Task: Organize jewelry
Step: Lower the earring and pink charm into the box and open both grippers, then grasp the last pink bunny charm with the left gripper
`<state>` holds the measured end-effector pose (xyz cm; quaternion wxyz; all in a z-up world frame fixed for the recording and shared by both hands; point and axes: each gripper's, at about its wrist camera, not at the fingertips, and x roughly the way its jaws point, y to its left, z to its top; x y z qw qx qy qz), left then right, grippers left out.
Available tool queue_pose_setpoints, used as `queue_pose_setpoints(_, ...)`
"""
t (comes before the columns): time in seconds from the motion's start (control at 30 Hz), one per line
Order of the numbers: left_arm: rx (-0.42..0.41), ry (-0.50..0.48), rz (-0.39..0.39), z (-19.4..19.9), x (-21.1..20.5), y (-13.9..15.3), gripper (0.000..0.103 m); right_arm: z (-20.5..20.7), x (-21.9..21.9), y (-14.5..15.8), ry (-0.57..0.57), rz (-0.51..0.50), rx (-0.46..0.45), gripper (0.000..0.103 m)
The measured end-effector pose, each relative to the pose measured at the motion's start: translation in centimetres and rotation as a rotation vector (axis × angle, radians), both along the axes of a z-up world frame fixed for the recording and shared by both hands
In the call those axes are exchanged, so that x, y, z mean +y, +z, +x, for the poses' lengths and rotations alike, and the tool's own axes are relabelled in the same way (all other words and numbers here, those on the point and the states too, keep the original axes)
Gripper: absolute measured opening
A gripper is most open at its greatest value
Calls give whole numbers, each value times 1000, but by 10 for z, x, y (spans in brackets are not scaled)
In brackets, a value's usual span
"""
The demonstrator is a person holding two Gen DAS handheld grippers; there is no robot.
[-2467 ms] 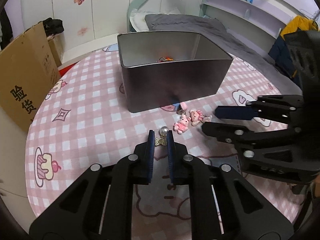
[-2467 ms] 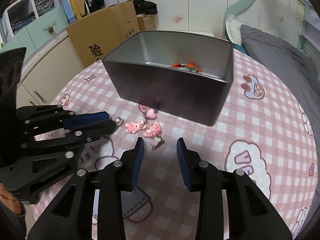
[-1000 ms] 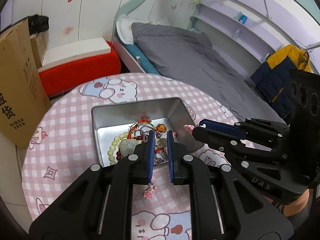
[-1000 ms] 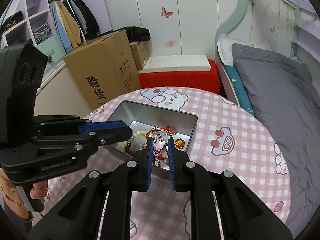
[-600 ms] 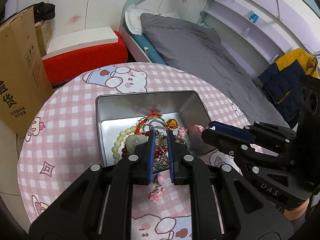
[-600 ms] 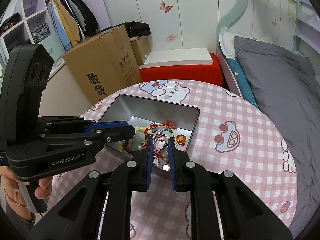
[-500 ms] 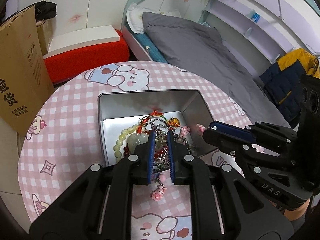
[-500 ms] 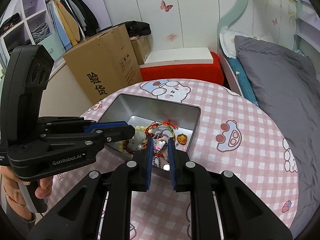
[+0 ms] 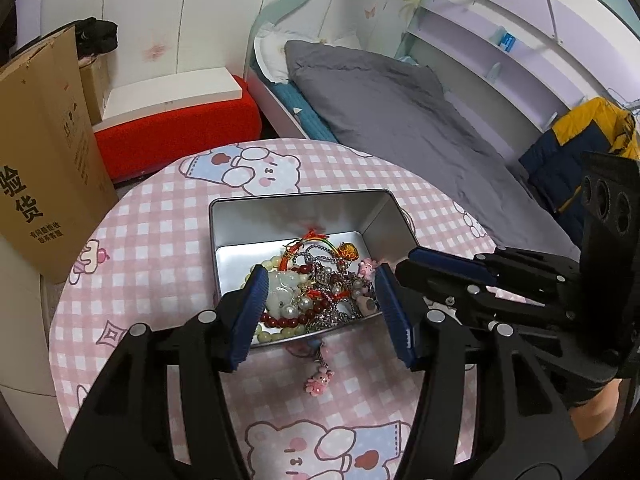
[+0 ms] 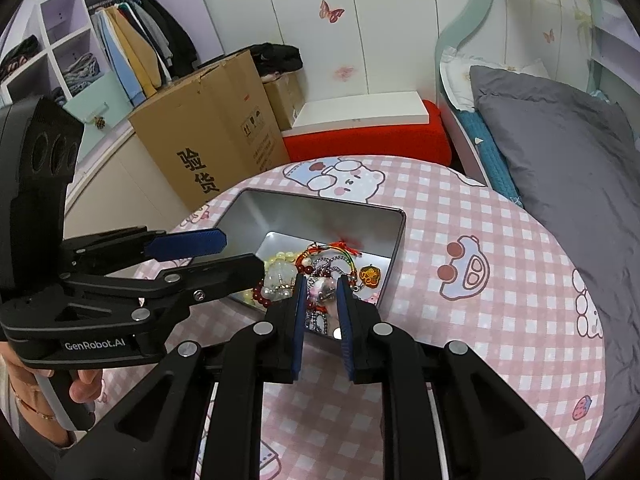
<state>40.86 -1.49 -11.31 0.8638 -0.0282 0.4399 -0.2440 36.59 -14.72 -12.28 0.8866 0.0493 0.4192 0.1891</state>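
A silver metal tin (image 9: 304,208) sits on the pink checked table and also shows in the right wrist view (image 10: 316,210). It holds a tangle of jewelry (image 9: 316,284): bead bracelets, chains, red cords. My left gripper (image 9: 320,300) is open and empty above the tin's near side. A small pink bear charm (image 9: 319,380) lies on the table before the tin. My right gripper (image 10: 320,300) is shut on a pink charm keychain (image 10: 322,290) above the tin's near edge.
The round table (image 9: 160,240) has a pink checked cloth with bear prints. A cardboard box (image 10: 208,132) stands beyond its left side. A red bench (image 10: 360,136) and a grey bed (image 10: 560,140) lie behind.
My left gripper has opened and let its piece fall into the tin. My right gripper stays shut on the pink charm keychain over the tin.
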Motion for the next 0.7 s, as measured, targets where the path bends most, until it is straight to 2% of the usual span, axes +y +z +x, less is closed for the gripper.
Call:
queue_pose_setpoints(0.47,-95,-41,26,-47,-4,18,55,-44,-7,24,12,-17,-69,14)
queue_pose_setpoints(0.7,-101,-51,89,-68,-10,1,55,-64,-7,13,15,-39,-62,16)
